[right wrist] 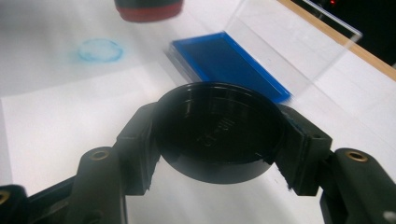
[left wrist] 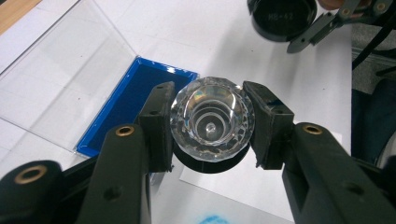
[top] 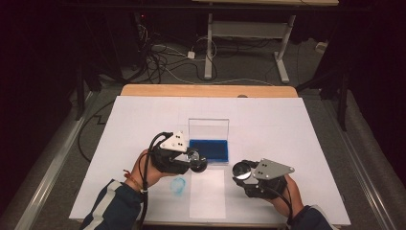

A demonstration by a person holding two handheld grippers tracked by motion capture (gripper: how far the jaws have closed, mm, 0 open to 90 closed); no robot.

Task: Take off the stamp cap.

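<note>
At the left of the table, the left gripper (top: pixel 195 160) is clamping a stamp with a faceted clear crystal handle (left wrist: pixel 212 119), its two jaws pressing against the handle's sides. The stamp is hanging above the white sheet, just in front of the blue ink pad (top: pixel 209 149). A round blue stamp mark (top: pixel 179 185) is sitting on the paper below and to the left of that gripper, beside a smaller white paper slip (top: pixel 207 194) lying toward the near edge. The ink pad is resting in the middle of the white sheet (top: pixel 287 129), with its clear plastic lid (top: pixel 208 128) standing upright behind it. Farther right, the right gripper (top: pixel 242 171) is pinching a round black cap (right wrist: pixel 219 130) between its jaws, holding it above the sheet, well apart from the ink pad's right corner. In the left gripper view, faint raised lettering is showing on the cap's face, too blurred to read surely.
</note>
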